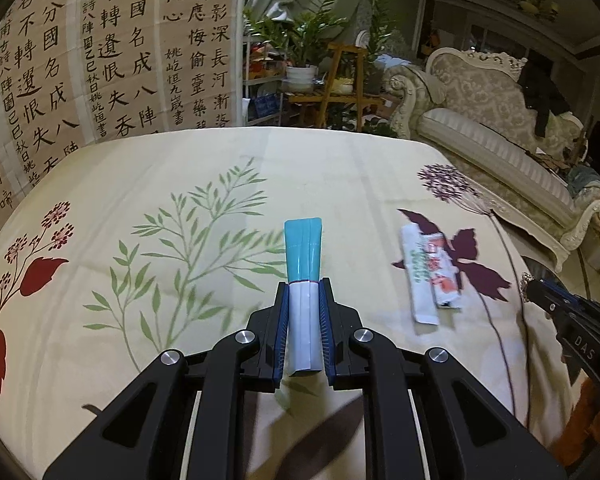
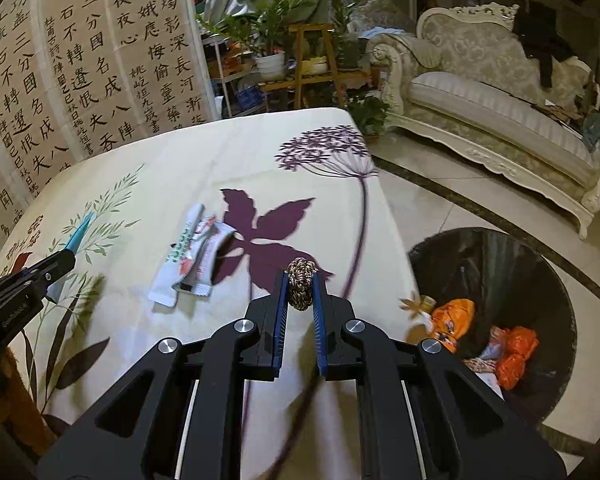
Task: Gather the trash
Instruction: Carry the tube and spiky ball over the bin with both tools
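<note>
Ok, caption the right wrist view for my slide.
Right gripper holds a knotted cord ball above the floral tablecloth, bin nearby.

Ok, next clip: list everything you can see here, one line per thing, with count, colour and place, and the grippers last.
tube: 1, teal and white, held in the left gripper
knotted cord ball: 1, brown and cream, held in the right gripper
sachet wrappers: 2, white with green and red print, overlapping on the cloth
tablecloth: 1, cream with printed leaves and flowers, over the table
trash bin: 1, dark, on the floor right of the table, orange scraps inside
sofa: 1, cream, far right
calligraphy screen: 1, beige with black characters, behind the table
potted plants: several, green, at the back
left gripper: black with blue pads, shut on the tube
right gripper: black with blue pads, shut on the cord ball
</note>
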Available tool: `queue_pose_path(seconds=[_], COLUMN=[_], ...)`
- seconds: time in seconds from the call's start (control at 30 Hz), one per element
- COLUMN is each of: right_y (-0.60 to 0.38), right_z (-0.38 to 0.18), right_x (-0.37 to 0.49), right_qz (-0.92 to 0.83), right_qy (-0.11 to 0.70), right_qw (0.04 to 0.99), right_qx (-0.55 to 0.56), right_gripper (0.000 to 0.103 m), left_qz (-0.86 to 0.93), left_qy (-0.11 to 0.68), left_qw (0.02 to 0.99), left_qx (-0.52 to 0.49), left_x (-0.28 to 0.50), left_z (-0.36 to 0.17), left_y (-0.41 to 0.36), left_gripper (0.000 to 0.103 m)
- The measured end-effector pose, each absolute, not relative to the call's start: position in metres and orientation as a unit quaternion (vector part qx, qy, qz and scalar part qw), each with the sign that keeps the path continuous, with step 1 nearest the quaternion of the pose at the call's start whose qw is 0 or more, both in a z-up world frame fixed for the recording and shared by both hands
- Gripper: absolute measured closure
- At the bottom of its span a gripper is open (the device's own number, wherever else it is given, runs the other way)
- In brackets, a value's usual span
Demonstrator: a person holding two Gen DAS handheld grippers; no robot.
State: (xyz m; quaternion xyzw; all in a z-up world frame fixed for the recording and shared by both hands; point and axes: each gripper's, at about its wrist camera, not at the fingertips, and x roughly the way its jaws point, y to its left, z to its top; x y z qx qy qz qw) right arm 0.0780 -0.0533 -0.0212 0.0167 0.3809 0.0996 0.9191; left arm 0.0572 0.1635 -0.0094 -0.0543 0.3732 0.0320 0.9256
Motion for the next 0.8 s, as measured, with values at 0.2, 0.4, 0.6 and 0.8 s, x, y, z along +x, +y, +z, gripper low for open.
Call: queue_pose_path(seconds=[0.2, 0.4, 0.6, 0.8], right_y=[-0.079, -0.11, -0.141, -0.171], right_z=[-0.02, -0.018, -0.018, -0.017], right_x=[0.068, 0.057, 0.05, 0.044], right_qz=[0.08, 0.055, 0.029, -0.004], right_qy=[0.376, 0.366, 0.361, 0.352], right_qw=[0.923, 0.928, 0.93, 0.934], right_qx=[0.03, 0.044, 0.058, 0.063], right_gripper=[0.091, 0.091, 0.091, 0.091], left_qz=[0.014, -0.015, -0.048, -0.08], left_qy=[0.367, 0.359, 0.36, 0.357], left_qw=[0.929, 0.932, 0.931, 0.931], left_qx=[-0.046, -0.033, -0.023, -0.005], left_x=[0.049, 0.043, 0.042, 0.043], left_z=[-0.005, -0.001, 0.0, -0.002], left_y=[0.138, 0.103, 0.067, 0.025], left_gripper=[0.087, 0.087, 0.087, 0.087])
